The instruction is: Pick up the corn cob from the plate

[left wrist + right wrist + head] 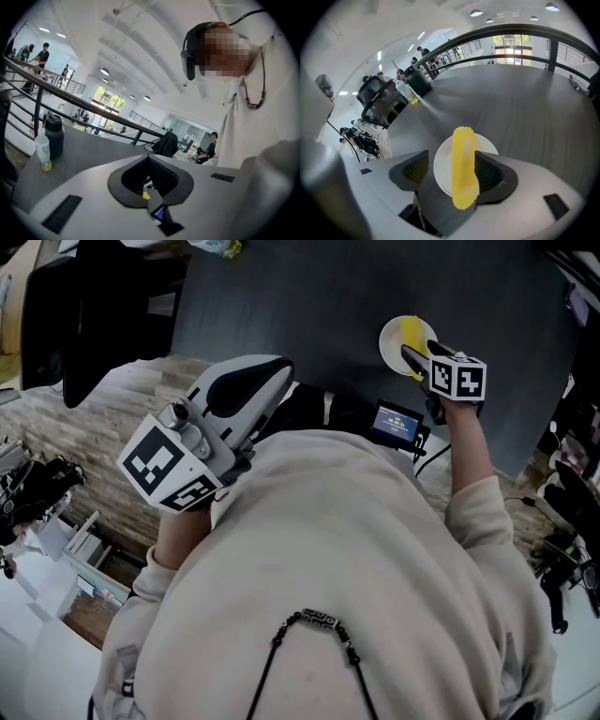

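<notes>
Left gripper shut and empty; right gripper wide over corn cob on plate.
Left gripper (149, 164) sits well left of the round white plate (443, 161), ribbed black pads together. Right gripper (451, 171) is above the plate, pads spread apart, not pressing. Long yellow corn cob (464, 164) lies on the plate between them. The plate is on a dark matte table (525, 108).

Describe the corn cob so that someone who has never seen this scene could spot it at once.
Start with the big dark table; toward its near side sits a small round white plate, at the tip of the right gripper. The corn cob lies flat across it, between the open jaws: long, bright yellow, the only thing on the plate.
</notes>
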